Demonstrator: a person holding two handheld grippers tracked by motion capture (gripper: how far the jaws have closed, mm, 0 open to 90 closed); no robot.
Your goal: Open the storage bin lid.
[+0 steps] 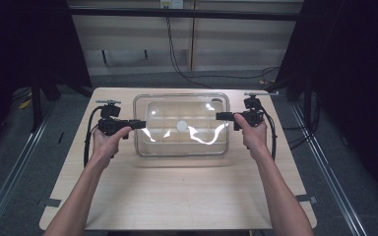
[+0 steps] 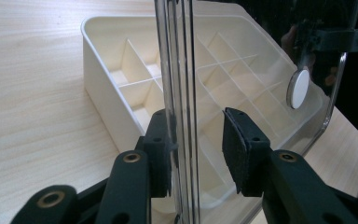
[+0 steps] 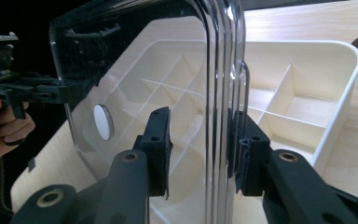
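Pale wood tabletop (image 1: 177, 196) carries everything, and the person's bare forearms come up from the near edge to either side of the box. On the left, the left hand (image 1: 107, 142) holds the left gripper (image 1: 137, 124) at the left edge of a clear, rounded-corner plastic lid (image 1: 182, 105); in the left gripper view its jaws straddle that rim with gaps showing, one pad right against the plastic and the other standing clear of it, so they are spread rather than clenched. Between the grippers sits the cream rectangular plastic organiser tray (image 2: 100, 100), on the far middle of the table, its thin partitions dividing it into many small compartments; I can make out nothing lying in any of them. A small white round disc (image 1: 182, 126) sits at the lid's centre. On the right, the right gripper (image 1: 224, 116), in the right hand (image 1: 254, 133), has its jaws either side of the lid's right rim, likewise parted.
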